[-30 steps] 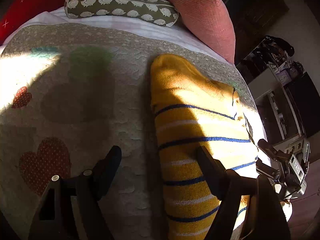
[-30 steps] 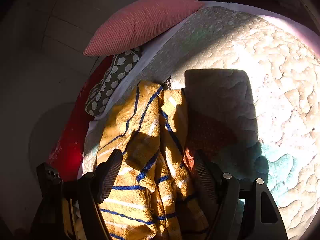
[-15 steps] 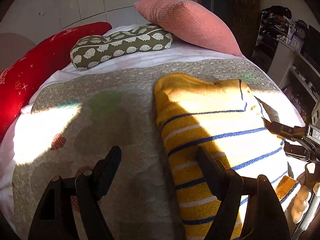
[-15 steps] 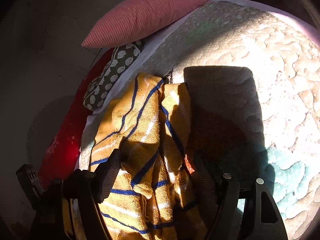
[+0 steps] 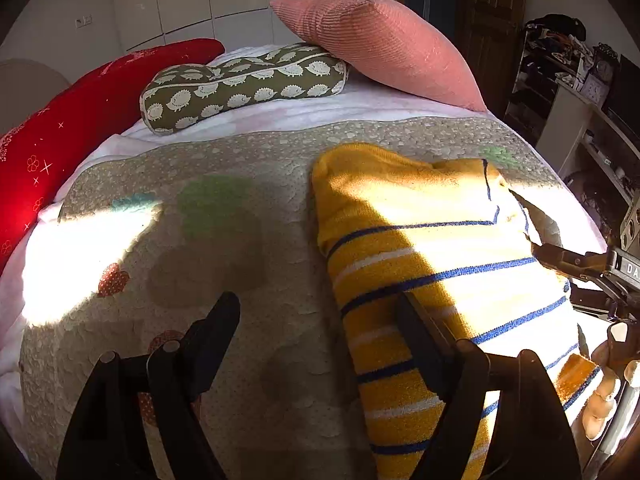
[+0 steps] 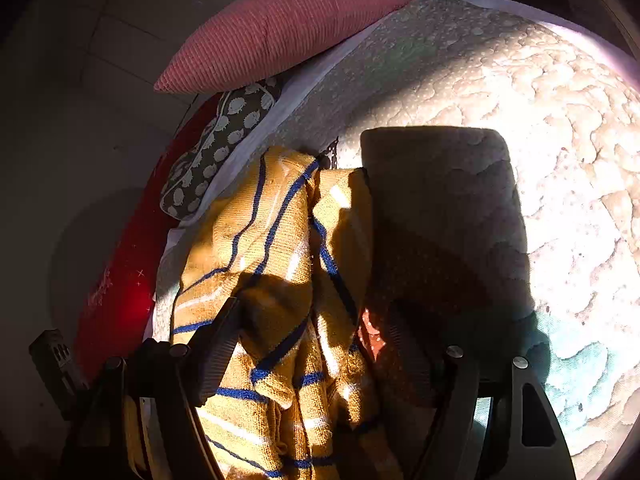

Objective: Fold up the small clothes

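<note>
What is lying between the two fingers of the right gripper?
In the right wrist view, bunched folds of the yellow striped sweater lie between the right gripper's open fingers.

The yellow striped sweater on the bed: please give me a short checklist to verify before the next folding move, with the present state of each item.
1. Left gripper open: ok, jaws wide, nothing between the pads.
2. Right gripper free of the yellow striped sweater: cannot tell, bunched fabric lies between its jaws.
3. Sweater flat: not ok, rumpled at the right gripper's end.
4. Sweater fully on the quilt: cannot tell.
5. Pillows clear of the sweater: ok.
</note>
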The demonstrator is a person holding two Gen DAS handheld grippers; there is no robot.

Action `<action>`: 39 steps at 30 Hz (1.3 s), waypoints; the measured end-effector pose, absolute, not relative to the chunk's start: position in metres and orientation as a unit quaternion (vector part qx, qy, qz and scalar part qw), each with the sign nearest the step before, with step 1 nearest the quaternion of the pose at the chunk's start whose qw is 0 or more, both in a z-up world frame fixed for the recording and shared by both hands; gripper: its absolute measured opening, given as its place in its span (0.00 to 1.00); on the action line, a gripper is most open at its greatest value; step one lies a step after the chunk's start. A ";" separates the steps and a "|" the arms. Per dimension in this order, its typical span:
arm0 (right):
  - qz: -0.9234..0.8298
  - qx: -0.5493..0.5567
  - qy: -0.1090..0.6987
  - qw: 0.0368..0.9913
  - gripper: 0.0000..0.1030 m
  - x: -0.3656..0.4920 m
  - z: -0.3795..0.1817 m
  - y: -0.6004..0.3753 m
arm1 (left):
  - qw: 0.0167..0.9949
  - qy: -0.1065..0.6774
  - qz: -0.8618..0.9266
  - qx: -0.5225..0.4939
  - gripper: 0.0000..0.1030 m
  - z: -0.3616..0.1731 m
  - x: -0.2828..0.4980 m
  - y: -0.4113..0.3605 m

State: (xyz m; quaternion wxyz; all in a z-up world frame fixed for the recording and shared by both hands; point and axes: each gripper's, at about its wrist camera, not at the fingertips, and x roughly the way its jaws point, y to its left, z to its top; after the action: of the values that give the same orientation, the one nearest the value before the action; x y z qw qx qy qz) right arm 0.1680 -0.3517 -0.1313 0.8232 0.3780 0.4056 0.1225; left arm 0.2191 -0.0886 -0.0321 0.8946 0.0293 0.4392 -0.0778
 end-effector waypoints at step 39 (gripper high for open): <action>0.248 0.354 0.408 0.804 0.39 0.194 -0.079 -0.204 | 0.820 0.531 -0.156 -0.147 0.41 -0.032 0.243 -0.003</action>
State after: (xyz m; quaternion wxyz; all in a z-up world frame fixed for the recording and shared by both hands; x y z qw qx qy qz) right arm 0.1944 -0.2043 -0.0794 0.8037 0.3544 0.4084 0.2483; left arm 0.2432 -0.0032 -0.0322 0.8197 -0.1474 0.5310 -0.1562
